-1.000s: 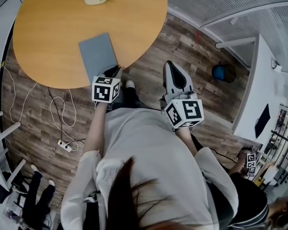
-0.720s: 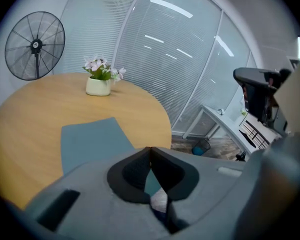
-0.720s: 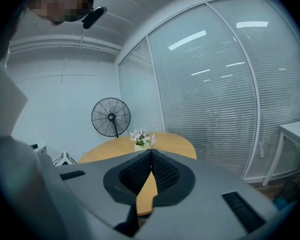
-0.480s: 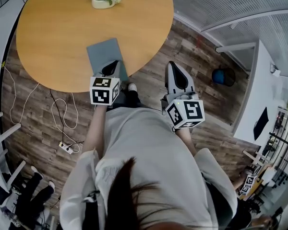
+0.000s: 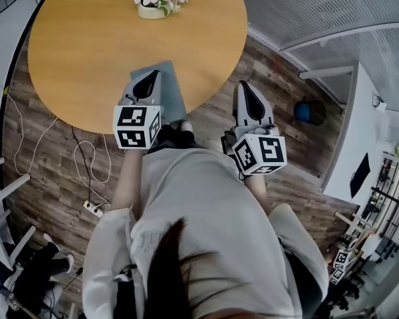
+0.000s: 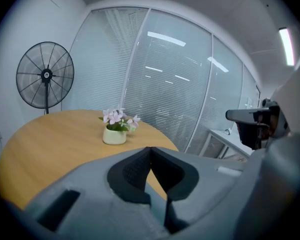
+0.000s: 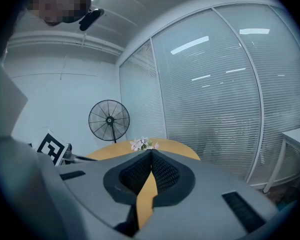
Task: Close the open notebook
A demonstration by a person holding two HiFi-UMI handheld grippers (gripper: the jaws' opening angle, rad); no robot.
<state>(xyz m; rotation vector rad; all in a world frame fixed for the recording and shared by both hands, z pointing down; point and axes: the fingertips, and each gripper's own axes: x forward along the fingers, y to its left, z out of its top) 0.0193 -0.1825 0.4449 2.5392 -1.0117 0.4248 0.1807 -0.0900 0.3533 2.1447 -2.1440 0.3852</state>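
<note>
The notebook (image 5: 174,95) lies flat on the table (image 5: 86,45), on the person's side of the pot (image 5: 151,10) and well apart from it, at the table edge farthest from the pot. Only a plain grey cover shows, with no white page and no raised leaf, so it looks closed. Part of the cover is hidden under the left gripper (image 5: 151,76), so I cannot check that corner.

The left gripper is over the notebook on the side away from the pot, with its tip pointing toward the pot. In its own view the 2 jaws meet at the tips with nothing between them, and only the table and pot show beyond. From the head view I cannot tell whether it touches the cover or hovers above it.

The right gripper (image 5: 244,85) is farther from the pot than the notebook, off the table edge and over the floor. Its 2 jaws also meet at the tips and carry nothing. It is not near the notebook.

By my reading the 1 step of the task is done: the cover is down. Nothing seems left except drawing both grippers back. If the hidden corner has not settled flat, a light press would finish it.
</note>
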